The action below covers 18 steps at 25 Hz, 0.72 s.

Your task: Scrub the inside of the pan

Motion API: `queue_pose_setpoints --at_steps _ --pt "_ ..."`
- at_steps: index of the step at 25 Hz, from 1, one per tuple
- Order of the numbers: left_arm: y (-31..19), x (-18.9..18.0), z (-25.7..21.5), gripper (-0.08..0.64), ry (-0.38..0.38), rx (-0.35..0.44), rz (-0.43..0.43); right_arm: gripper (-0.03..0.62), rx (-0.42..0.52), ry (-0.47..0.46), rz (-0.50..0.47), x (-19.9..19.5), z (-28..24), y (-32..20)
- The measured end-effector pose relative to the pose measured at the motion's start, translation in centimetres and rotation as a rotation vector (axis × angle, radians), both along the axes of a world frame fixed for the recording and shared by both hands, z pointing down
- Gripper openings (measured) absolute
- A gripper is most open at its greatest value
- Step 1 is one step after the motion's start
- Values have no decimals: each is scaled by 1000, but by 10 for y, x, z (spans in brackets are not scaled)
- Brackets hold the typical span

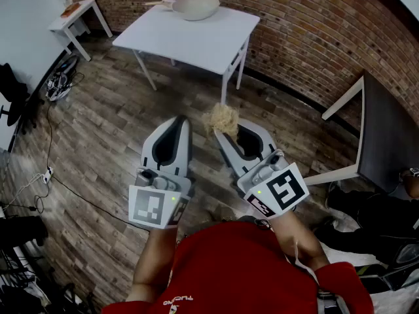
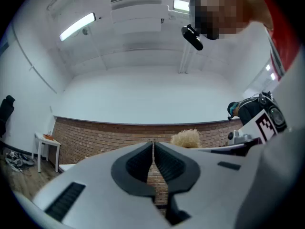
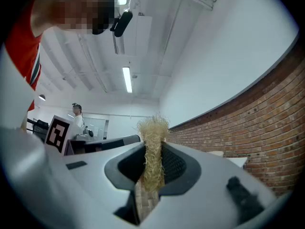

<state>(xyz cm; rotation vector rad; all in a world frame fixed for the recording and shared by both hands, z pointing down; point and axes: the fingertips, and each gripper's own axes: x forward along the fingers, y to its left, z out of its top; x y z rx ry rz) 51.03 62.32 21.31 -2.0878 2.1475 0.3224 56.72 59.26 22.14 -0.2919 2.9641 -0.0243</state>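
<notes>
A cream pan (image 1: 194,6) with a wooden handle lies on the white table (image 1: 209,44) far ahead in the head view. My right gripper (image 1: 218,130) is shut on a straw-coloured fibre scrubber (image 1: 221,118), held up well short of the table. In the right gripper view the scrubber (image 3: 152,154) is pinched between the jaws and sticks out above them. My left gripper (image 1: 183,120) is held beside it, shut with nothing between its jaws (image 2: 153,144). The scrubber (image 2: 186,138) also shows at the right in the left gripper view.
A small white side table (image 1: 75,15) stands at the far left. A dark table (image 1: 386,136) is at the right. Cables and a power strip (image 1: 46,175) lie on the wooden floor at the left. A brick wall (image 1: 314,31) runs behind the table.
</notes>
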Motion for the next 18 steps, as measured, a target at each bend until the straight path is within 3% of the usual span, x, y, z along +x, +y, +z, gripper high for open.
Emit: queue_pose_setpoints --at_steps 18 --pt "-45 4 -12 23 -54 -10 -45 87 -5 -16 -34 6 2 -39"
